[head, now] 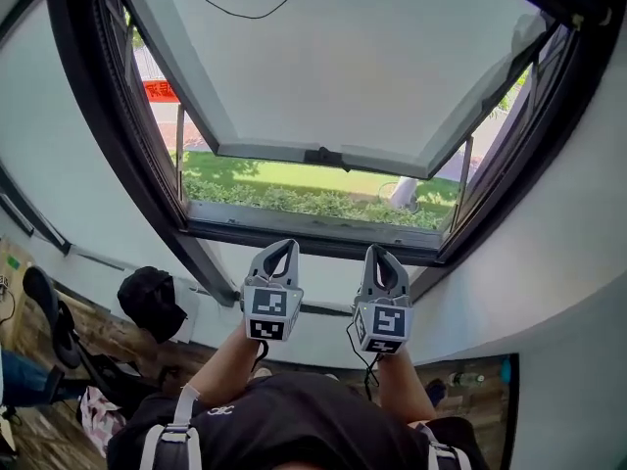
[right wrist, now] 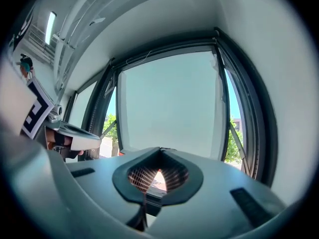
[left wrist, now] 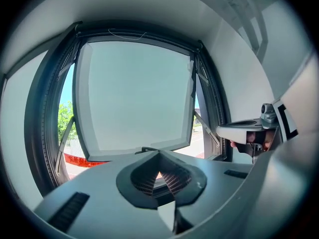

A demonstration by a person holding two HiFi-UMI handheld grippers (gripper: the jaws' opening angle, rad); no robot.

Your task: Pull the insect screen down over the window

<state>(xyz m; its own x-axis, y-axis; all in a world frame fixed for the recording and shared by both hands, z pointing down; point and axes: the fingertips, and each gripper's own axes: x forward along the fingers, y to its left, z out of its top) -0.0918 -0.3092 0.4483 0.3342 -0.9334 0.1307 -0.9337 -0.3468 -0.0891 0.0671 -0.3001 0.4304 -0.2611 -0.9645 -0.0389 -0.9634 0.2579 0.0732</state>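
Smooth white walls [head: 69,164] ring the dark-framed window [head: 313,227]; left claw [head: 284,245] and right claw [head: 378,252] are closed, empty.

left hand-held gripper [head: 282,250] shut, right hand-held gripper [head: 384,255] shut, side by side, both empty

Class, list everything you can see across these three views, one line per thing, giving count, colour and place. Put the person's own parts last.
window frame: one, dark, set in the white wall
window sash: one, pale pane, swung outward at its bottom
handle: one, dark, middle of the sash's lower edge
hedge: one, green, outside below the sash
red banner: one, outside, upper left
dark bundle: one, black, low left, kind unclear
black shirt: one, bottom centre
left claw: one, grey, shut, empty, below the window
right claw: one, grey, shut, empty, beside the left
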